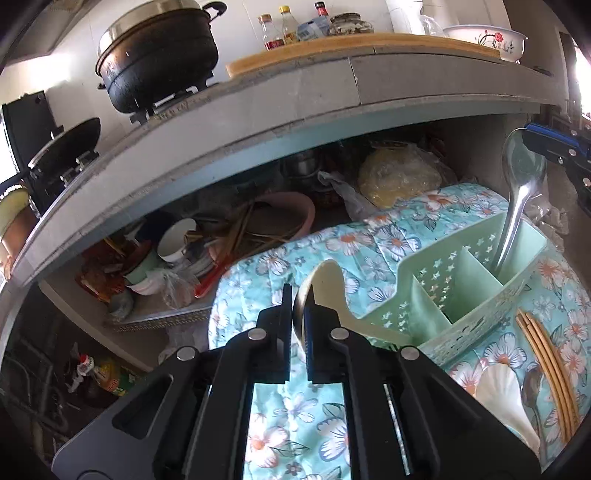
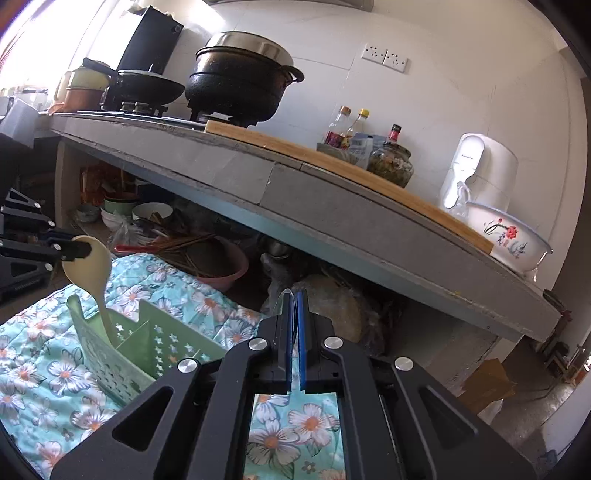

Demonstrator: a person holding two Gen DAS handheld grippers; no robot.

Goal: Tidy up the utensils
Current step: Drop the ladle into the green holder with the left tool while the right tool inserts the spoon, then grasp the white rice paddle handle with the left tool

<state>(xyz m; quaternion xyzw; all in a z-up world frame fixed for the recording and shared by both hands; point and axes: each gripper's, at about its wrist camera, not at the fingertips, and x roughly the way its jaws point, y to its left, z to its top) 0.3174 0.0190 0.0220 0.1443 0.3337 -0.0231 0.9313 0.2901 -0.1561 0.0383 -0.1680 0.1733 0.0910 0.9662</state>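
Observation:
A green plastic utensil caddy (image 1: 476, 280) with several compartments stands on the floral cloth (image 1: 295, 417). My left gripper (image 1: 298, 295) is shut on the bowl of a cream plastic spoon (image 1: 327, 280), whose handle dips toward the caddy's near end; in the right wrist view the spoon (image 2: 90, 262) stands in the caddy (image 2: 125, 354). My right gripper (image 2: 294, 297) is shut on the bowl of a metal spoon (image 1: 517, 199), seen edge-on, which stands in the caddy's far compartment. Wooden chopsticks (image 1: 546, 354), a white spoon (image 1: 495, 391) and a metal spoon (image 1: 532, 391) lie on the cloth beside the caddy.
A concrete counter (image 1: 295, 110) overhangs, carrying a black pot (image 1: 159, 55), bottles (image 1: 288, 26), a cutting board and a flowered bowl (image 2: 506, 236). Under it sit bowls, a pink basin (image 1: 288, 214) with chopsticks and plastic bags (image 1: 399, 173).

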